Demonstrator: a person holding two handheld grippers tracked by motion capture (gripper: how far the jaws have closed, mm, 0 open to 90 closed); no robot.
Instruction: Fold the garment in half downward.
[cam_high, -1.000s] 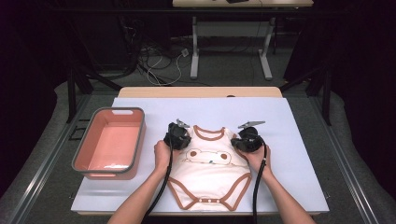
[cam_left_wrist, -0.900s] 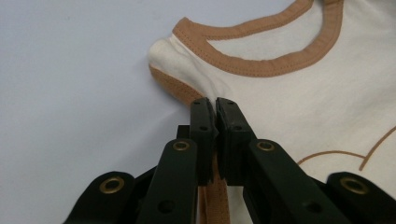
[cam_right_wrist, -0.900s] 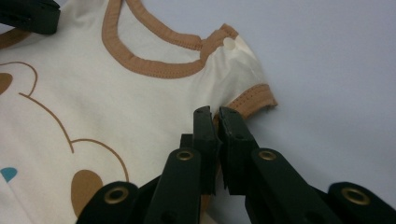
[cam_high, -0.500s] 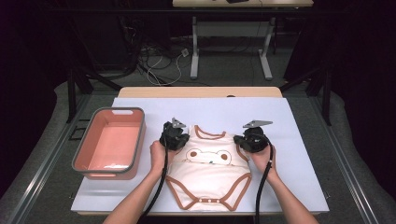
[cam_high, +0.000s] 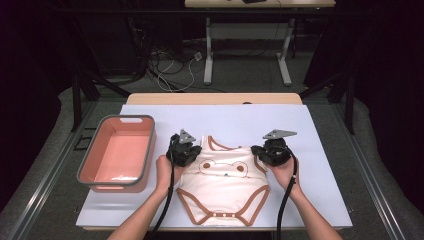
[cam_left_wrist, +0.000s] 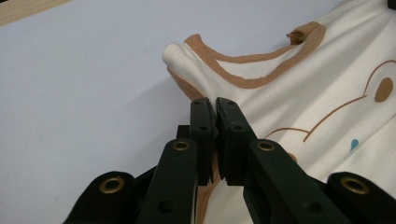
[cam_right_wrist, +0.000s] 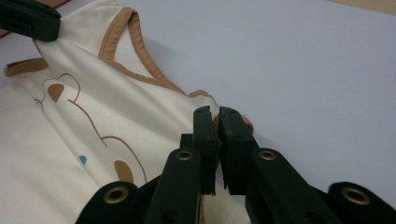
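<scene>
The baby suit (cam_high: 222, 187) lies long from top to bottom in the middle, and each gripper, left gripper (cam_high: 192, 152) and right gripper (cam_high: 257, 152), has its fingers pinched shut on one top corner.

Both hand-held gripper bodies cover the bodysuit's (cam_high: 222, 182) shoulder edges in the high view. Close up, black jaws hide the pinched trim, and the picture's edge cuts the bear print off.
</scene>
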